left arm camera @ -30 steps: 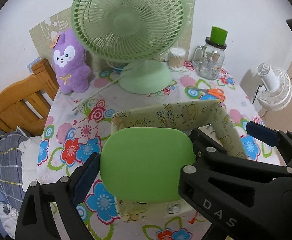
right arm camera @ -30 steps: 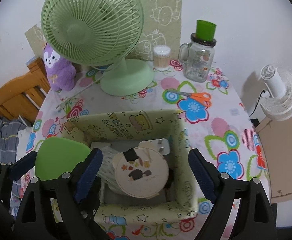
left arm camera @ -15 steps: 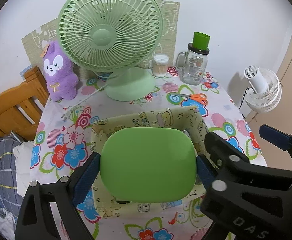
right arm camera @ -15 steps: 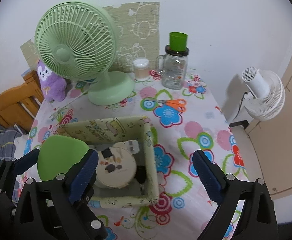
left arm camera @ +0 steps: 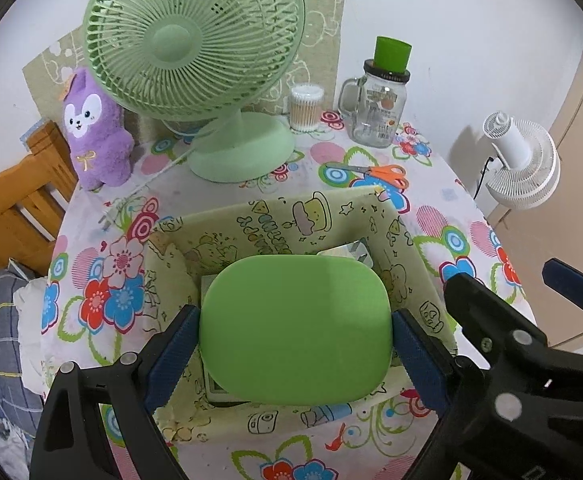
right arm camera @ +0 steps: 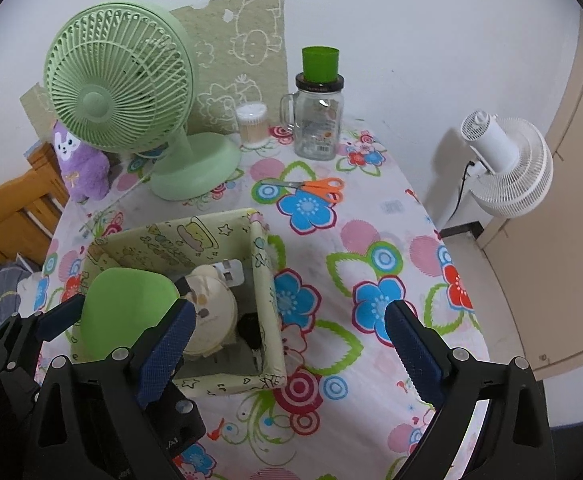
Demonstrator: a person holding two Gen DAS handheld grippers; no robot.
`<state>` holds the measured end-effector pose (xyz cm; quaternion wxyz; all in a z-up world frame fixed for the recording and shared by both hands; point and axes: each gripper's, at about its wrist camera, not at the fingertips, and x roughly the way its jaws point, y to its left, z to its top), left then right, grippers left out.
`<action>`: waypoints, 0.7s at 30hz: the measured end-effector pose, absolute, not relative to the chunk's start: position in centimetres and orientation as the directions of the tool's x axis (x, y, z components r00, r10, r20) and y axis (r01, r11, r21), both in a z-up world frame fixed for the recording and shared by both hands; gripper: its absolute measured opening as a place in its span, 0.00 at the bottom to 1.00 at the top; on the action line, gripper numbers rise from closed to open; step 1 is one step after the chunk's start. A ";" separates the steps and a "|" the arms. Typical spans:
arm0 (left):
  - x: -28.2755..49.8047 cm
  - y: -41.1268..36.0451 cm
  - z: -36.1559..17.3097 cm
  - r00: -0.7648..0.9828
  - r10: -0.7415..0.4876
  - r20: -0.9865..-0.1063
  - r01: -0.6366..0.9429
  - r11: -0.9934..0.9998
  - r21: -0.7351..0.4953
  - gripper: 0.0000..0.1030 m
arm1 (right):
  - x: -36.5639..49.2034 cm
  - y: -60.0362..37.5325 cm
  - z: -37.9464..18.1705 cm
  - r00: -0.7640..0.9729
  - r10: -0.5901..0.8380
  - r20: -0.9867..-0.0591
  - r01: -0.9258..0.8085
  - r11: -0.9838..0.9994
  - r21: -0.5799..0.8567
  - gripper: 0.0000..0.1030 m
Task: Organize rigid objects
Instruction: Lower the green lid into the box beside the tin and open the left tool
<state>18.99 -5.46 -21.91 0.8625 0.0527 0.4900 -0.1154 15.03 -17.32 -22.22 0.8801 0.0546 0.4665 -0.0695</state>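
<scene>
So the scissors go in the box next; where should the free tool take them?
Take the scissors from above with the right tool, across the orange handles. They lie flat on the tablecloth, clear of the jar, and the handles look like the thickest part.

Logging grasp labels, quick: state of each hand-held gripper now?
Left hand-held gripper: shut on the green lid, above the box.
Right hand-held gripper: open, empty.

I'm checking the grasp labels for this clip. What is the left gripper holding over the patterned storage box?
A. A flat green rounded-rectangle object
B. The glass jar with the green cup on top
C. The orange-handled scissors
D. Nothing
A: the left gripper has both blue pads against the sides of the flat green object, above the patterned storage box.
</scene>
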 end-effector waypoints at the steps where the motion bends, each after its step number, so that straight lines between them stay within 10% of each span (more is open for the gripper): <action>1: 19.1 -5.4 -22.1 0.490 -0.147 -0.859 0.252 0.968 -0.022 0.92 | 15.1 -17.3 -22.4 0.552 -0.073 -0.831 0.177 0.984 0.030 0.94; 21: 21.0 -4.4 -26.0 0.428 -0.140 -0.893 0.251 0.967 -0.031 0.93 | 17.3 -16.0 -26.1 0.479 -0.066 -0.875 0.173 0.985 0.021 0.94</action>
